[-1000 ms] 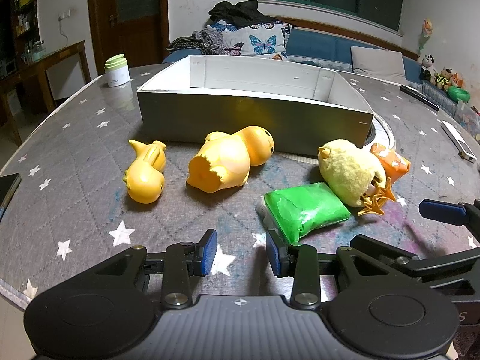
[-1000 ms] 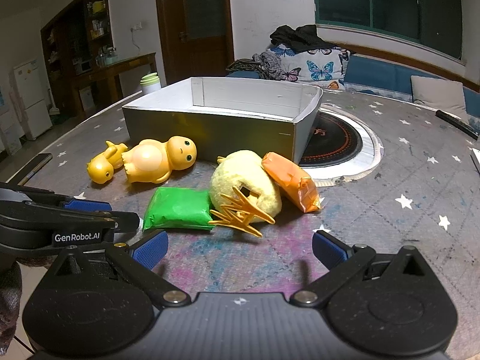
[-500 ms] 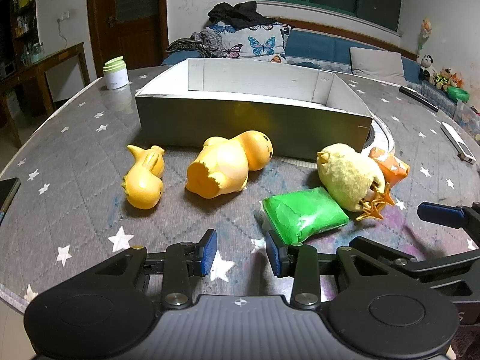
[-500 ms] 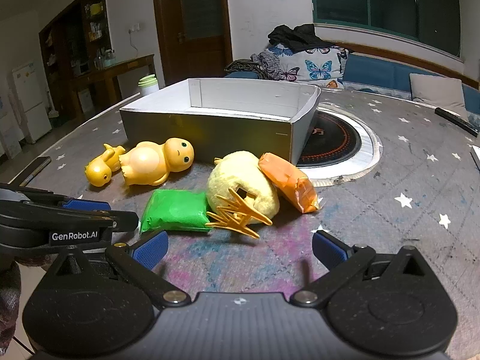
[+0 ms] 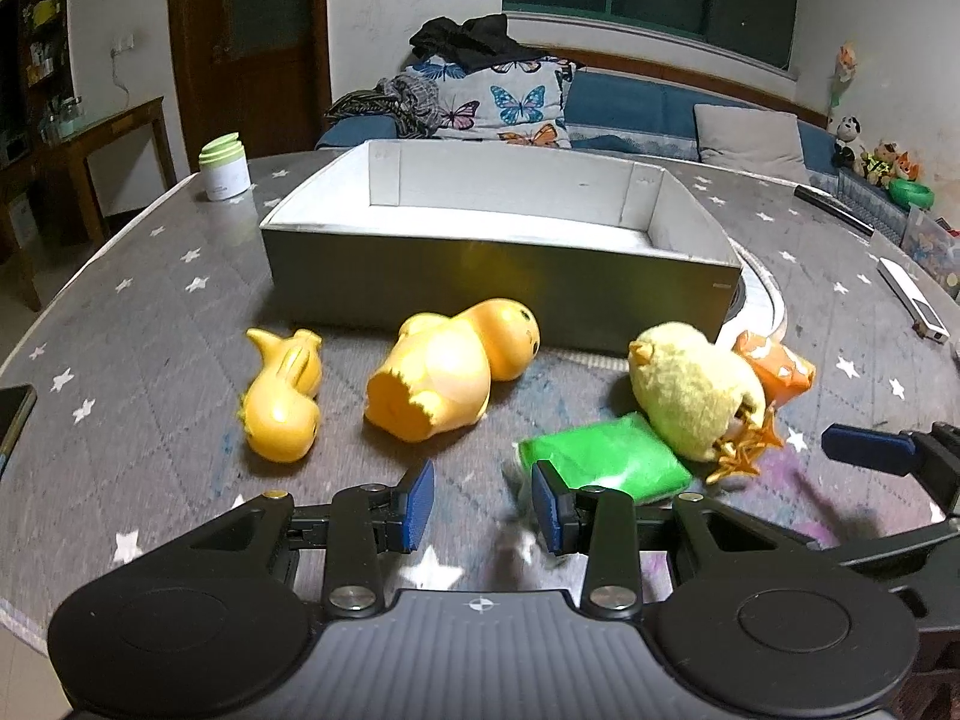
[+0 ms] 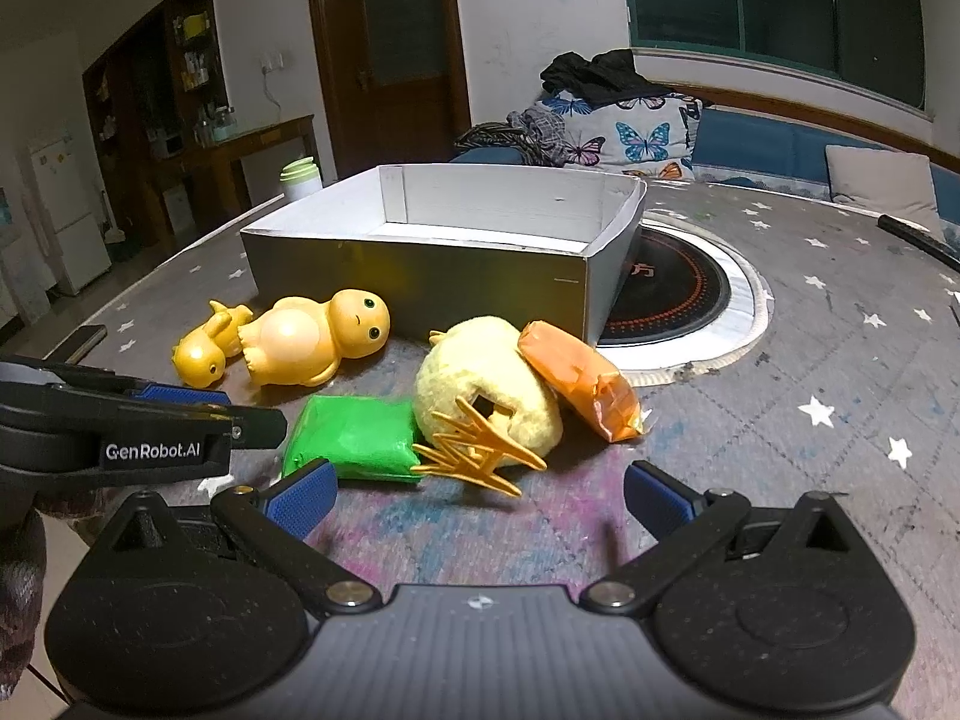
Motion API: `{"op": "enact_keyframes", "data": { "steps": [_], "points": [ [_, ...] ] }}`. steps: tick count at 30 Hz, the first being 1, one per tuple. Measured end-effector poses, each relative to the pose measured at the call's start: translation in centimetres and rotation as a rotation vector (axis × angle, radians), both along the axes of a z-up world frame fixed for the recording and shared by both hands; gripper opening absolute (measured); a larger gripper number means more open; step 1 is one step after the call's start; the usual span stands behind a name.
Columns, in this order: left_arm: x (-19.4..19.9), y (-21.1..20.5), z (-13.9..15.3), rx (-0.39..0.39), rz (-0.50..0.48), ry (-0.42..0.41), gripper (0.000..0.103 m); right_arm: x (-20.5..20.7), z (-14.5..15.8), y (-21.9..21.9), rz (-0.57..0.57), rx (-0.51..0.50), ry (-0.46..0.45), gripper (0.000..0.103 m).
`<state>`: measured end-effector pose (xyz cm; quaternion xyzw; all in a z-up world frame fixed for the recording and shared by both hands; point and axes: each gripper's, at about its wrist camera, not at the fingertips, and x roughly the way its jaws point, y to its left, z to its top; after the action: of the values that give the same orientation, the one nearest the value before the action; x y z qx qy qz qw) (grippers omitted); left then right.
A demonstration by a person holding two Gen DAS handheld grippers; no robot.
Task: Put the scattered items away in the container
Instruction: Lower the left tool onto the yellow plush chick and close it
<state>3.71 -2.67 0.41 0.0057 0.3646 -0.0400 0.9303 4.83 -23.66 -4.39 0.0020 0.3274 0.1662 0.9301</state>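
Note:
An empty grey box (image 5: 498,276) (image 6: 432,276) with white inner walls stands mid-table. In front of it lie a small yellow duck (image 5: 282,402) (image 6: 204,348), a large yellow rubber duck (image 5: 450,372) (image 6: 312,342), a green packet (image 5: 600,462) (image 6: 354,438), a fluffy yellow plush chick (image 5: 696,396) (image 6: 486,390) with orange feet, and an orange packet (image 5: 777,363) (image 6: 576,384). My left gripper (image 5: 480,504) is open just short of the large duck and green packet, holding nothing. My right gripper (image 6: 477,498) is wide open just before the chick's feet, empty.
A white jar with a green lid (image 5: 224,169) stands at the table's far left. A round induction hob (image 6: 678,294) is set into the table right of the box. A phone (image 5: 12,414) lies at the left edge. Remotes (image 5: 912,300) rest far right.
Both grippers have moved slightly forward toward the toys, which appear a little nearer. Nothing has been picked up and the jaws have kept their openings.

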Motion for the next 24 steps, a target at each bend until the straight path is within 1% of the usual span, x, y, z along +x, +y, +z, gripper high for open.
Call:
{"op": "enact_keyframes", "data": {
  "steps": [4, 7, 10, 12, 13, 17, 19, 21, 24],
  "points": [
    [0.6, -0.3, 0.6, -0.004, -0.018, -0.016, 0.039, 0.4, 0.0, -0.1, 0.003, 0.009, 0.004, 0.102],
    [1.2, -0.6, 1.1, -0.022, -0.048, -0.022, 0.039, 0.7, 0.0, -0.2, 0.005, 0.015, 0.007, 0.102],
    [1.8, -1.1, 1.5, -0.049, -0.089, -0.020, 0.039, 0.9, 0.0, -0.3, 0.007, 0.022, 0.010, 0.098],
    [2.2, -1.3, 1.7, -0.069, -0.119, -0.018, 0.039, 1.2, 0.0, -0.4, 0.007, 0.036, 0.017, 0.097],
    [2.4, -1.5, 1.8, -0.078, -0.134, -0.017, 0.039, 1.4, 0.0, -0.4, 0.008, 0.043, 0.021, 0.094],
    [3.4, -2.0, 2.5, -0.127, -0.187, -0.008, 0.039, 2.0, -0.1, -0.7, 0.009, 0.073, 0.036, 0.090],
    [4.0, -2.1, 2.6, -0.163, -0.204, 0.010, 0.039, 2.3, -0.2, -0.8, 0.009, 0.088, 0.043, 0.089],
    [4.7, -2.1, 2.8, -0.199, -0.218, 0.030, 0.039, 2.5, -0.2, -0.9, 0.009, 0.102, 0.051, 0.084],
    [5.6, -2.2, 2.8, -0.234, -0.228, 0.055, 0.039, 3.2, -0.4, -1.0, 0.015, 0.130, 0.068, 0.081]
  ]
}}
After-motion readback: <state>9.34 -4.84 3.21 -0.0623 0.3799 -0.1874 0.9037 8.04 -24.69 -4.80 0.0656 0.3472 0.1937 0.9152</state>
